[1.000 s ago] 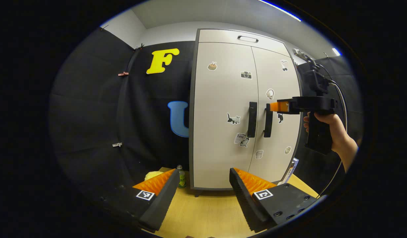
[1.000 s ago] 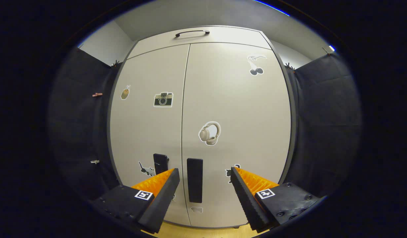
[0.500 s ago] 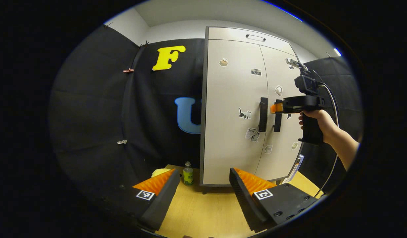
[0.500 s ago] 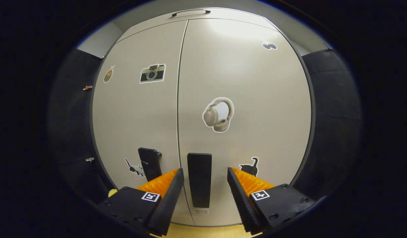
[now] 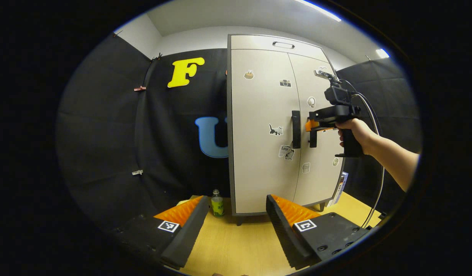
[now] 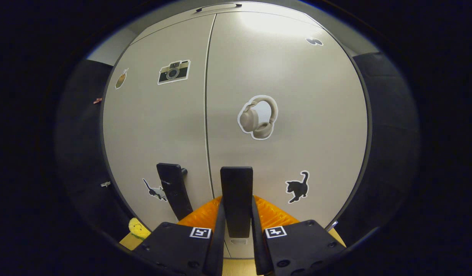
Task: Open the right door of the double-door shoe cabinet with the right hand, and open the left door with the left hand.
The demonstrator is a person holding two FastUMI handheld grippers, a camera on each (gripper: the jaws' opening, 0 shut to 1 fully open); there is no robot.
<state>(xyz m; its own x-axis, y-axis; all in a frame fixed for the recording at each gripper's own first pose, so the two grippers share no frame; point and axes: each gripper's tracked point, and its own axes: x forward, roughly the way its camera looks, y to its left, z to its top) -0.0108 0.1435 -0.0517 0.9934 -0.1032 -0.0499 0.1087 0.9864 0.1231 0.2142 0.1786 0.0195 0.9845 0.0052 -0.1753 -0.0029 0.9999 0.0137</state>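
Note:
A beige double-door shoe cabinet [image 5: 264,126] stands on the wooden floor, both doors closed and dotted with stickers. Its right door [image 6: 285,115] carries a black vertical handle [image 6: 236,201], and my right gripper [image 6: 236,226] is shut on that handle, one finger pressing each side. The left door [image 6: 159,126] has its own black handle [image 6: 174,193] just beside it. In the left gripper view, the right gripper [image 5: 312,125], held by a hand [image 5: 354,132], meets the right handle [image 5: 313,138]; the left handle [image 5: 295,129] is free. My left gripper [image 5: 234,214] hangs open, well back from the cabinet.
A small green-labelled bottle [image 5: 217,204] and a yellow object [image 5: 184,202] sit on the wooden floor [image 5: 236,245] at the cabinet's left foot. A flat box [image 5: 340,188] leans at its right side. A cable [image 5: 376,191] trails from the right gripper. Black cloth walls surround the booth.
My right gripper moved in and shut its fingers on the right door's handle. The left gripper shifted a little, staying open and far from the cabinet. Both doors remain closed.

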